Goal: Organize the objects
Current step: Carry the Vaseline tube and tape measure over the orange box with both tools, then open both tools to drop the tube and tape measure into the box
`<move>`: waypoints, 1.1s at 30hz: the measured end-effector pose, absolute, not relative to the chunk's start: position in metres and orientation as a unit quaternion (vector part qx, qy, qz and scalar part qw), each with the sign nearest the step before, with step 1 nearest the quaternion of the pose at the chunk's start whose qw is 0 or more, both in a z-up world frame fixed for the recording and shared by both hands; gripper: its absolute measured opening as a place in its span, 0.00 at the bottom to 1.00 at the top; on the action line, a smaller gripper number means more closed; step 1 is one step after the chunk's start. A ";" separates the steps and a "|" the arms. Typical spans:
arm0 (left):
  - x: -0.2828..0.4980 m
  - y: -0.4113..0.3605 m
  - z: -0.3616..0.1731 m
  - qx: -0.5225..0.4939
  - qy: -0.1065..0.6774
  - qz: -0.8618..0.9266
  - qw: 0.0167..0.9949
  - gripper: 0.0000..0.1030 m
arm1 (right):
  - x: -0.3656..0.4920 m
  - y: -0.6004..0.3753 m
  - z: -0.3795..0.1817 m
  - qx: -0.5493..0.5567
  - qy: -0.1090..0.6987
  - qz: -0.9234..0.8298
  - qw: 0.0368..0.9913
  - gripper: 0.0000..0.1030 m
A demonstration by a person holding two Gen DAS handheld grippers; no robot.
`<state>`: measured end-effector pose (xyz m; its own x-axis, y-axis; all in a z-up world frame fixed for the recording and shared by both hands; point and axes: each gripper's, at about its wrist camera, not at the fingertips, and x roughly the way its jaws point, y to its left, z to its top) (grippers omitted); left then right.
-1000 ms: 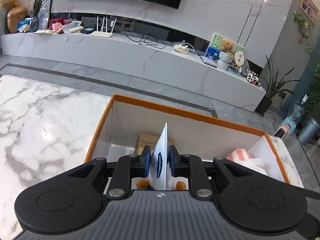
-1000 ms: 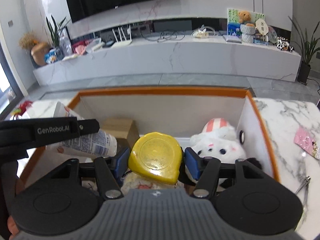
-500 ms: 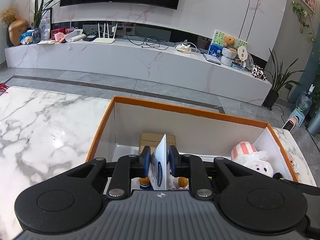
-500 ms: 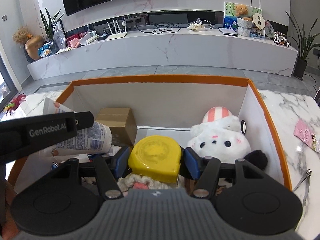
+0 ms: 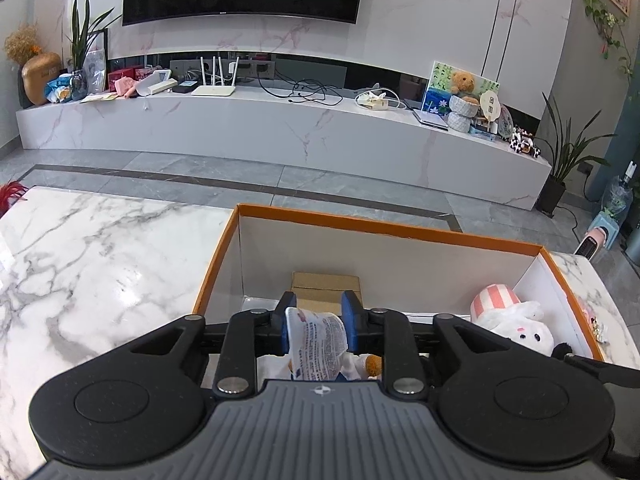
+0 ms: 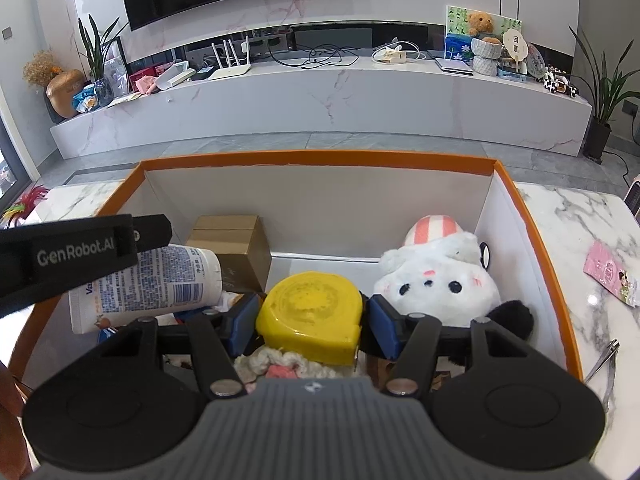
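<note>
An orange-rimmed white box (image 5: 384, 227) (image 6: 320, 158) sits on a marble table. My left gripper (image 5: 318, 322) is shut on a white printed tube (image 5: 318, 342), held over the box's left part; from the right wrist view the tube (image 6: 160, 284) lies level under the left gripper's arm (image 6: 76, 256). My right gripper (image 6: 312, 314) is shut on a yellow tape measure (image 6: 310, 312), held low inside the box's middle.
In the box are a brown carton (image 6: 232, 244) at the back left, a white plush with a striped hat (image 6: 436, 276) on the right, and small items below. A pink card (image 6: 610, 272) and nail clippers (image 6: 606, 362) lie on the table to the right.
The tube has turned from edge-on to lying flatter between the left fingers, which spread wider. Both grippers have pulled back and down a little over the box. The tape measure stays held.
</note>
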<state>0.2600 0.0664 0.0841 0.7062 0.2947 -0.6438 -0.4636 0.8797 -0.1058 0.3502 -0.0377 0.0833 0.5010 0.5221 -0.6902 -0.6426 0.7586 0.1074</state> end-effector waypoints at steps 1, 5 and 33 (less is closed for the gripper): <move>0.260 0.066 0.084 -0.128 0.323 0.208 0.914 0.30 | 0.350 -0.038 0.084 -0.082 0.368 0.337 0.863 0.62; 0.260 0.064 0.086 -0.122 0.322 0.215 0.914 0.56 | 0.349 -0.037 0.085 -0.089 0.362 0.339 0.864 0.69; 0.255 0.058 0.092 -0.109 0.312 0.214 0.919 0.65 | 0.341 -0.036 0.090 -0.101 0.339 0.337 0.873 0.91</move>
<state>0.2554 0.0583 0.0921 0.7143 0.3250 -0.6198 -0.4611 0.8848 -0.0674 0.3409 -0.0363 0.0898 0.5438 0.5194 -0.6592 -0.6562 0.7528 0.0518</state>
